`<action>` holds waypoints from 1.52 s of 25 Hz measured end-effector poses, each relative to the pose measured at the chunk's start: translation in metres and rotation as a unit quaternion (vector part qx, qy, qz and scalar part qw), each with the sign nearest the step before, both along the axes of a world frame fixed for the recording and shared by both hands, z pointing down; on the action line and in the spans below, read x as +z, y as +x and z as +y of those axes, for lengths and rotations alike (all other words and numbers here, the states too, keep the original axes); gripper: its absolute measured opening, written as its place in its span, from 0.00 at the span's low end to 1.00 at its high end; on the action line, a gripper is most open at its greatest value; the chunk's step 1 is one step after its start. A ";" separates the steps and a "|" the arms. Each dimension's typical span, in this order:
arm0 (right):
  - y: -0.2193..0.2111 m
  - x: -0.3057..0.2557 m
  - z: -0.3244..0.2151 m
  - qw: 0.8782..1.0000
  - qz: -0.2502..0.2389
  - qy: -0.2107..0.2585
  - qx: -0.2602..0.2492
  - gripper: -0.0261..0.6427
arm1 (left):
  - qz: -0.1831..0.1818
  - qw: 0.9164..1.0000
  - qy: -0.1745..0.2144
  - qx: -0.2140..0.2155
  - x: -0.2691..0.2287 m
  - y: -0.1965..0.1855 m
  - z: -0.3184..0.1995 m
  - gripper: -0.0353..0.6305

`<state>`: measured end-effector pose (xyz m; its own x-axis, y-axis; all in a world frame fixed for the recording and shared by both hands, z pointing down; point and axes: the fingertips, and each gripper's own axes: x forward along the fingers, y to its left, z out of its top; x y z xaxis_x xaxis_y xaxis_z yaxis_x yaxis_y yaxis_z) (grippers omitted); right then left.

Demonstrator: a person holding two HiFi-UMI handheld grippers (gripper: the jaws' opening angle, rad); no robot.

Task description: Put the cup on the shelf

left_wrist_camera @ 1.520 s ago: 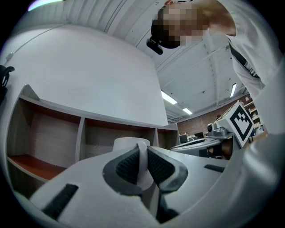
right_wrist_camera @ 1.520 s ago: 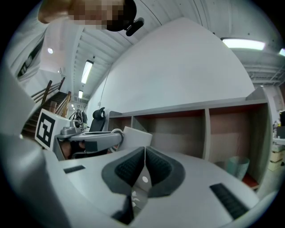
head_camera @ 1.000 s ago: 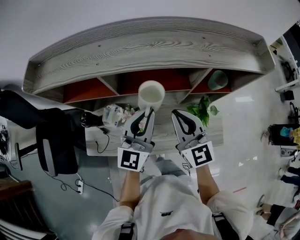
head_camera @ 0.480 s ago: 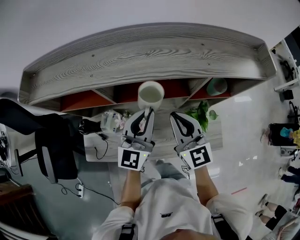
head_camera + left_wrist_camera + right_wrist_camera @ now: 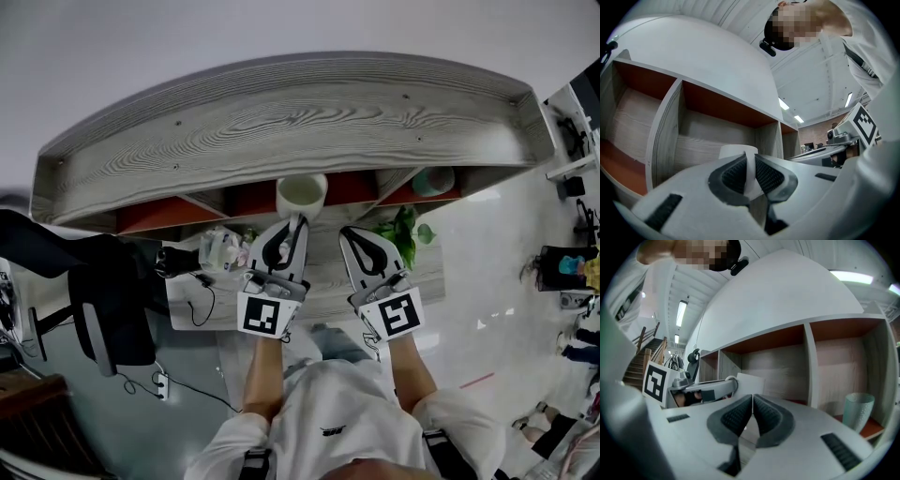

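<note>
1. While the person's white shirt [image 5: 333, 422] fills the bottom centre of the head view, both forearms reach up-frame to the grippers.
2. Left gripper [image 5: 298, 225], just left of centre: jaws clamped on the side wall of the white cup [image 5: 301, 192], one jaw inside and one outside. In its own view the thin white wall is pinched between the black pads [image 5: 733, 176].
3. Right gripper [image 5: 351, 234], just beside the left one on its right: jaws together, nothing between them, not touching the cup.
4. Cup sits centre frame, upright, mouth up, at the open front of the shelf's middle compartment. Its far rim is tucked under the top board. Can't tell whether its base rests on the compartment floor.
5. Shelf [image 5: 281, 122]: grey wood grain, red-brown inner panels, upright dividers. It spans the upper half of the frame.
6. Teal cup [image 5: 432, 180] stands in the right compartment, well apart from the white cup.
7. Green plant [image 5: 403, 223] is right of the right gripper's tip.
8. Black chair [image 5: 112, 300] is at mid-left of the frame.
</note>
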<state>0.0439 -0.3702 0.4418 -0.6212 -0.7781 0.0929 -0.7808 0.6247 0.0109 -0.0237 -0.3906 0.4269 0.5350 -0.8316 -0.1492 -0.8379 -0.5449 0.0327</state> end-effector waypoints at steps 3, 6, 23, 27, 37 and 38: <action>-0.001 0.002 -0.003 1.000 -0.002 0.000 0.002 0.08 | -0.008 1.000 -0.001 0.000 0.003 0.000 -0.003 0.13; -0.003 0.004 -0.006 1.000 -0.001 -0.002 0.002 0.08 | -0.009 1.000 -0.003 -0.002 0.006 -0.001 -0.006 0.13; -0.009 0.019 -0.023 1.000 0.002 -0.011 0.001 0.08 | -0.035 0.999 -0.025 -0.019 0.022 0.004 -0.032 0.13; -0.009 0.020 -0.024 1.000 0.002 -0.012 0.001 0.08 | -0.033 0.999 -0.027 -0.022 0.022 0.005 -0.036 0.13; -0.011 0.019 -0.027 1.000 0.002 -0.010 -0.001 0.08 | -0.038 0.998 -0.036 -0.022 0.022 0.011 -0.043 0.15; -0.011 0.019 -0.027 1.000 0.002 -0.010 -0.001 0.08 | -0.038 0.998 -0.036 -0.021 0.022 0.011 -0.043 0.17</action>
